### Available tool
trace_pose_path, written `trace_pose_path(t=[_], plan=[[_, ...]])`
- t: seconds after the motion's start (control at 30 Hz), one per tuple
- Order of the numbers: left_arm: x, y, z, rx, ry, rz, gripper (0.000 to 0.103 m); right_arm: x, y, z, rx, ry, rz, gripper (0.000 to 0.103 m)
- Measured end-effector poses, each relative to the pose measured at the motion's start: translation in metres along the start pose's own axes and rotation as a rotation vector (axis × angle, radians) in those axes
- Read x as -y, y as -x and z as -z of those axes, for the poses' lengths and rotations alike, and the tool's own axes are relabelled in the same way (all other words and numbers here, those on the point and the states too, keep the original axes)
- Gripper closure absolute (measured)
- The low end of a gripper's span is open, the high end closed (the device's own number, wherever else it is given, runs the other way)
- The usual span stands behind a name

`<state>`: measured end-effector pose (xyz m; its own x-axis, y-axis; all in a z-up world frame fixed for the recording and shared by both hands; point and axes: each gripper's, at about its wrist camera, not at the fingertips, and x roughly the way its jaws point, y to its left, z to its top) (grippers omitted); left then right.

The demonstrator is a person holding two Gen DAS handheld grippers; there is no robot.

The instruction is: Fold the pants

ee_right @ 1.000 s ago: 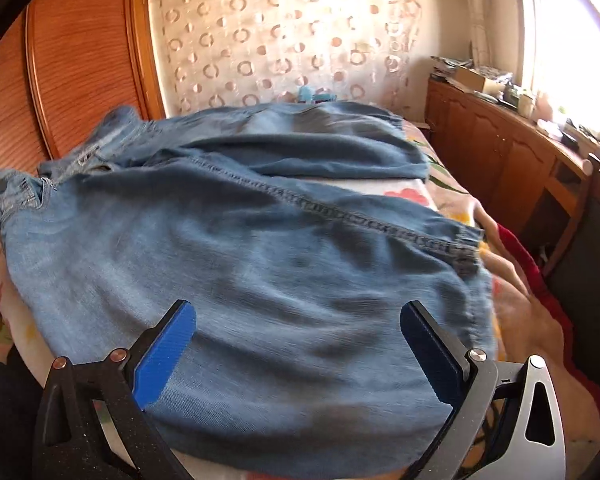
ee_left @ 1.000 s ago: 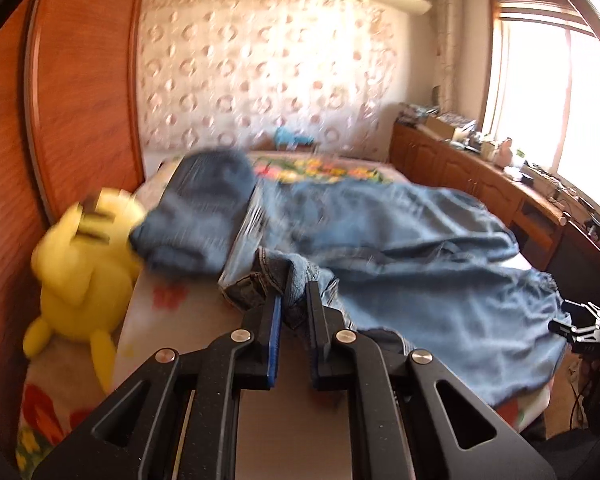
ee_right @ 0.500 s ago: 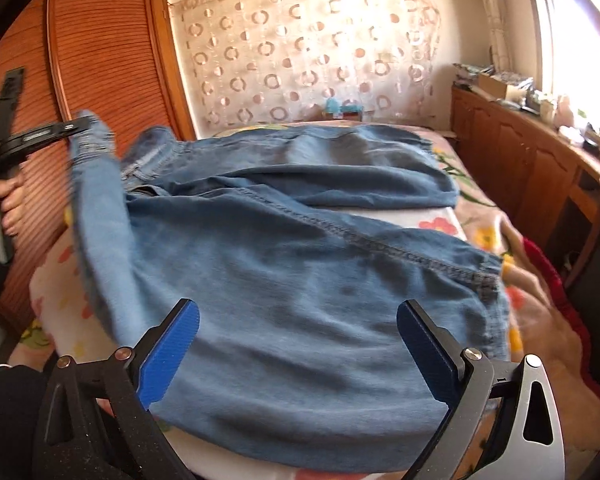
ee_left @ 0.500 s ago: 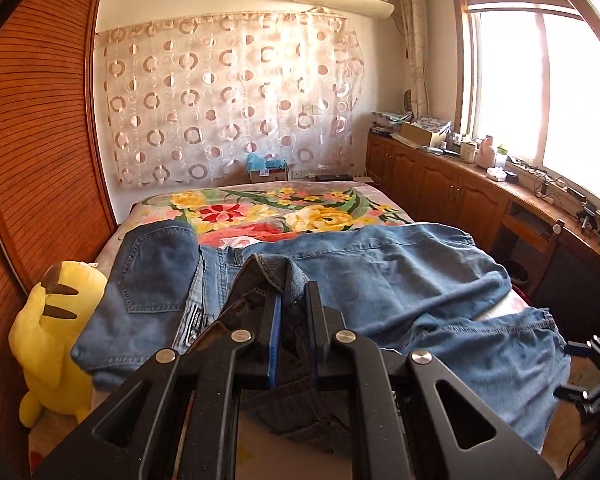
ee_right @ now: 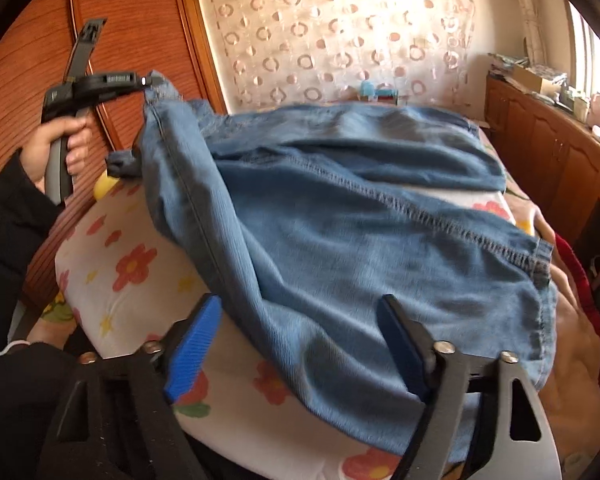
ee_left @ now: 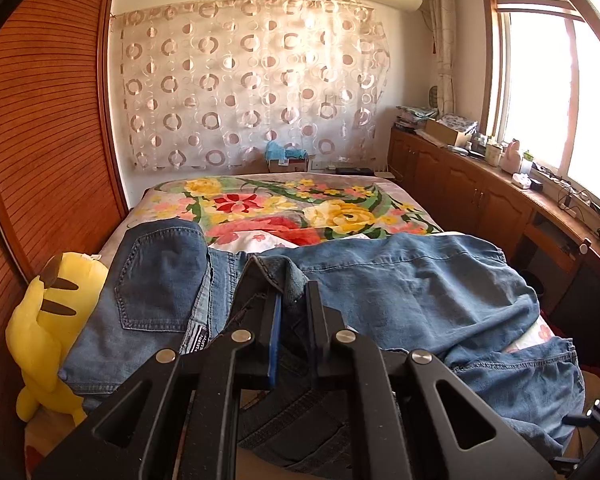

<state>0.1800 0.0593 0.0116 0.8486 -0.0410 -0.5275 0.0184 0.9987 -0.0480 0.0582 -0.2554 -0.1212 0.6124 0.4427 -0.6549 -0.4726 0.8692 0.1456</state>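
Two grippers work the jeans [ee_right: 340,240] on the bed [ee_right: 120,280]: our left gripper [ee_left: 292,312], jaws clamped on the waistband, has lifted it clear; right gripper [ee_right: 296,344] jaws are closing around the hem, starting the fold.

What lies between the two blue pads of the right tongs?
In the right wrist view, a fold of the jeans lies between the pads of the right tongs. The jaws are closing and do not press the denim yet.

Both wrist views close, bed [ee_left: 284,208] shared
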Motion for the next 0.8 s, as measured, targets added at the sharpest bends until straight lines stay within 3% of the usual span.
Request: trace_pose_path(t=[0.07, 0.2, 0.27, 0.37, 0.47, 0.8], plan=[[-0.001, -0.001, -0.001, -0.002, 0.002, -0.003, 0.091, -0.004, -0.004, 0.003, -0.035, 0.005, -0.008, 0.046], [-0.001, 0.0, 0.0, -0.001, 0.004, -0.004, 0.091, 0.0, -0.012, 0.01, -0.08, 0.023, 0.006, 0.058], [0.0, -0.001, 0.0, -0.001, 0.004, -0.003, 0.091, 0.001, -0.011, 0.011, -0.093, 0.029, 0.018, 0.074], [-0.001, 0.0, -0.002, 0.004, 0.005, 0.003, 0.091, 0.004, -0.011, 0.007, -0.087, 0.031, 0.021, 0.09], [-0.004, 0.003, -0.004, 0.016, 0.011, 0.015, 0.091, 0.009, -0.006, -0.004, -0.058, 0.048, 0.047, 0.095], [-0.016, -0.001, -0.003, 0.028, 0.023, 0.044, 0.091, 0.022, -0.001, -0.056, 0.053, 0.107, 0.17, 0.097]])
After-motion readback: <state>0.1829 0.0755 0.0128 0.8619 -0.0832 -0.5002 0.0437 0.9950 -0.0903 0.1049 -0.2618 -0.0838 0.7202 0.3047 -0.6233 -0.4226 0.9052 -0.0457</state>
